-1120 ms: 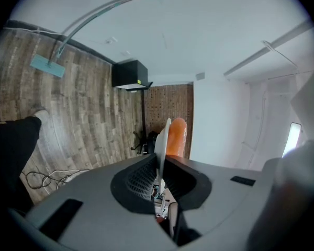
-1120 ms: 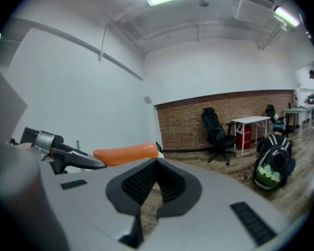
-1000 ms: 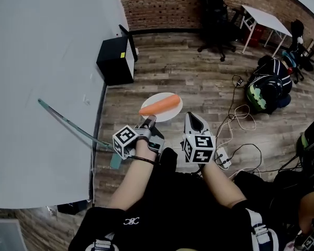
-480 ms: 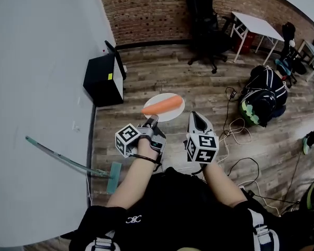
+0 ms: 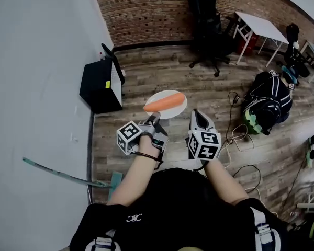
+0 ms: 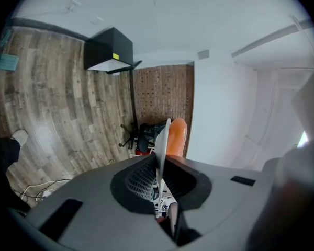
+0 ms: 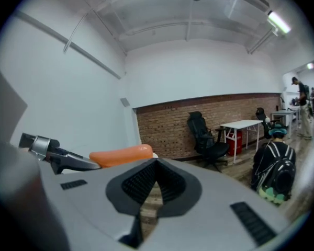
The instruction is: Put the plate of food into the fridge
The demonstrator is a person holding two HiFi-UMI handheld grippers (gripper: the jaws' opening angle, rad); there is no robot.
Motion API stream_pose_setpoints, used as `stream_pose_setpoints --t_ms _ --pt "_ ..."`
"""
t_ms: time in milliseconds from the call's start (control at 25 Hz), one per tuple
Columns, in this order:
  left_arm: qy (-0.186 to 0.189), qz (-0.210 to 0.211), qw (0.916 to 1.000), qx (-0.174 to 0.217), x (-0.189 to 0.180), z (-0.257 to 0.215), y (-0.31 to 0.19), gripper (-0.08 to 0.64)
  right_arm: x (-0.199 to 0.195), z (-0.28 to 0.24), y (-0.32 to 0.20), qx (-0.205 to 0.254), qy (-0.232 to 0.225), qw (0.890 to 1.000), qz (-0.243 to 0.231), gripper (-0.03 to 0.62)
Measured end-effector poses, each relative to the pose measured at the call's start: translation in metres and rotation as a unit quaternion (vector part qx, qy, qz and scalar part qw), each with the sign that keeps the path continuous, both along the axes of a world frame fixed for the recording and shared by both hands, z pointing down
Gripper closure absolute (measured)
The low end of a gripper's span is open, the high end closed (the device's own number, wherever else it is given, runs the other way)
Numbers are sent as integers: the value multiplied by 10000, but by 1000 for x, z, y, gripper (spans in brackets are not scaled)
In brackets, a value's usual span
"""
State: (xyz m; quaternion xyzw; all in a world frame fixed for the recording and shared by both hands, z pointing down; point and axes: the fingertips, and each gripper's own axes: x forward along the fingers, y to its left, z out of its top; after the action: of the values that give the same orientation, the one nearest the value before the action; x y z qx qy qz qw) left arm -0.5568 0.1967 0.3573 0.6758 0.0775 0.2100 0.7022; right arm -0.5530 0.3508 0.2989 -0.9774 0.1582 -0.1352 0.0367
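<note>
A white plate (image 5: 174,112) with an orange carrot (image 5: 165,102) on it is held out over the wooden floor. My left gripper (image 5: 153,120) is shut on the plate's near rim. In the left gripper view the plate (image 6: 160,143) stands edge-on between the jaws, with the carrot (image 6: 176,137) on its right side. My right gripper (image 5: 197,115) hangs just right of the plate, shut and empty. In the right gripper view its jaws (image 7: 156,167) meet at the tips, and the carrot (image 7: 123,155) lies to their left. The black mini fridge (image 5: 101,85) stands against the white wall, ahead and left of the plate.
A black office chair (image 5: 206,30) and a white table (image 5: 259,27) stand by the brick wall. A dark backpack (image 5: 264,106) and loose cables (image 5: 240,135) lie on the floor to the right. A long-handled floor tool (image 5: 63,174) leans against the left wall.
Both grippers and the plate have travelled forward across the floor toward the brick wall. The fridge is now nearer, close to the plate's left. The grip on the plate is unchanged.
</note>
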Motion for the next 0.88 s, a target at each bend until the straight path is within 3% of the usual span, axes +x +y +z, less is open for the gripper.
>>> stream_pose_setpoints --t_ms 160,360,680,880 --pt "42 -55 10000 -12 37 -3 -11 529 34 1 -9 93 -102 9999 1 578" --pt "164 -120 9998 -5 59 -3 -24 529 48 12 -22 7 -147 9999 -42 578" --pt "-355 -301 9988 -182 59 37 -43 529 67 36 -39 -83 -457 9987 -193 578" --pt "-403 -581 9972 -228 76 46 -61 529 94 43 -54 -140 -514 9977 -425 578"
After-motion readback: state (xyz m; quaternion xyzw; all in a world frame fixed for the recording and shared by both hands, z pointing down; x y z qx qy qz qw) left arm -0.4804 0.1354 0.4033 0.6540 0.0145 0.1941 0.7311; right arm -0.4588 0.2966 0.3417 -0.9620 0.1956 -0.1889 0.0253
